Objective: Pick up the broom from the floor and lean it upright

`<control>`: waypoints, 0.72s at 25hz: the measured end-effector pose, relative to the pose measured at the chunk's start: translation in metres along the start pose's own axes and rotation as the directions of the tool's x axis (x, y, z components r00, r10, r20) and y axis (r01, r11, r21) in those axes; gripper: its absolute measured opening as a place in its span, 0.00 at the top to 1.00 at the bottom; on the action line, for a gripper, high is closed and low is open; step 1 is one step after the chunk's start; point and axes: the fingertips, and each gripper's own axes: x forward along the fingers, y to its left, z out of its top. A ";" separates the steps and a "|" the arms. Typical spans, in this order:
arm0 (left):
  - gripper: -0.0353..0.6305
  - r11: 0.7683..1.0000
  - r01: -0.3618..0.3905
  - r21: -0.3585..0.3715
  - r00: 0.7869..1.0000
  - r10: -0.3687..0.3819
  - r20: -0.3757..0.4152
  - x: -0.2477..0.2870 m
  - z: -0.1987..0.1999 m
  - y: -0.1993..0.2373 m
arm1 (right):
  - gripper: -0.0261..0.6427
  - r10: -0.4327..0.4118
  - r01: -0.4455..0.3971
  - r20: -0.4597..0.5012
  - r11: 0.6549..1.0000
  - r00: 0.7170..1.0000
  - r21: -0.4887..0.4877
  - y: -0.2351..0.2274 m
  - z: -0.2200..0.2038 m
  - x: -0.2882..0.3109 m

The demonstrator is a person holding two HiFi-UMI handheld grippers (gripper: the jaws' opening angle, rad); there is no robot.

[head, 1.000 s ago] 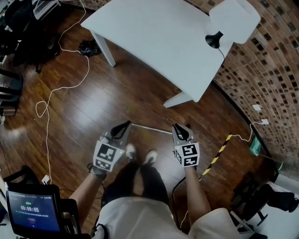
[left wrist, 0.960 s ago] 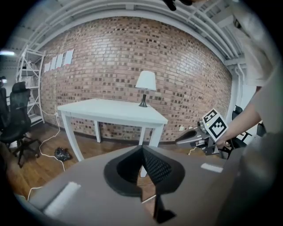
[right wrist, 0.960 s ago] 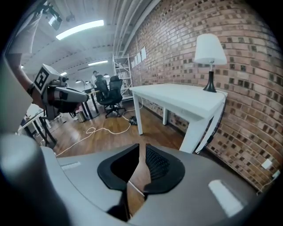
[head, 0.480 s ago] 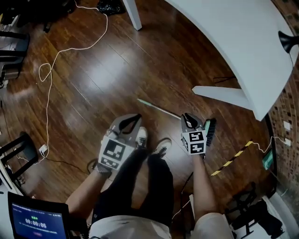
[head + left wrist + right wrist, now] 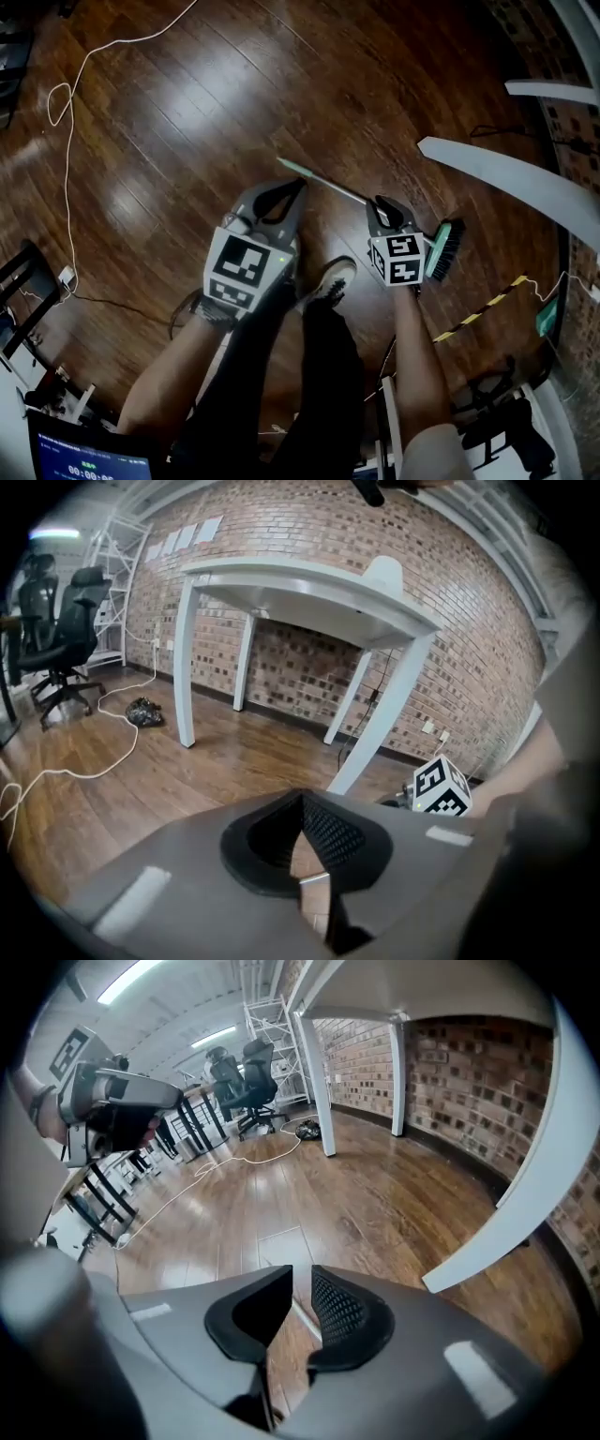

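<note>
Head view: my right gripper [image 5: 381,202], jaws just opening, hovers over broom handle [image 5: 323,179], ungripped; left gripper [image 5: 298,185] closed, empty.

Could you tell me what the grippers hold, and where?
Nothing yet: the broom lies on the floor; left gripper shut, right gripper just opening, both empty.

the left gripper [image 5: 292,187] and right gripper [image 5: 382,204] are grey moulded shells with black ribbed pads [image 5: 342,1314], each carrying a white cube [image 5: 401,260] of black square markers. at 6 o'clock in the head view, black trousers [image 5: 314,375] meet a pale sneaker [image 5: 330,279]; a dark strap [image 5: 199,314] circles the left wrist.
</note>
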 end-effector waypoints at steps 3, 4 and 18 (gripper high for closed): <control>0.95 0.999 -0.035 -0.034 0.999 0.035 0.003 0.013 -0.022 0.017 | 0.84 0.037 -0.037 -0.017 0.999 0.999 -0.035 0.008 -0.018 0.037; 0.95 0.998 -0.046 -0.042 0.999 0.046 0.000 0.018 -0.032 0.022 | 0.84 0.045 -0.047 -0.032 0.997 0.998 -0.060 0.010 -0.025 0.049; 0.95 0.993 -0.009 -0.115 0.993 -0.004 -0.115 0.033 -0.186 0.005 | 0.75 0.038 -0.174 -0.366 0.923 0.930 -0.344 0.015 -0.143 0.196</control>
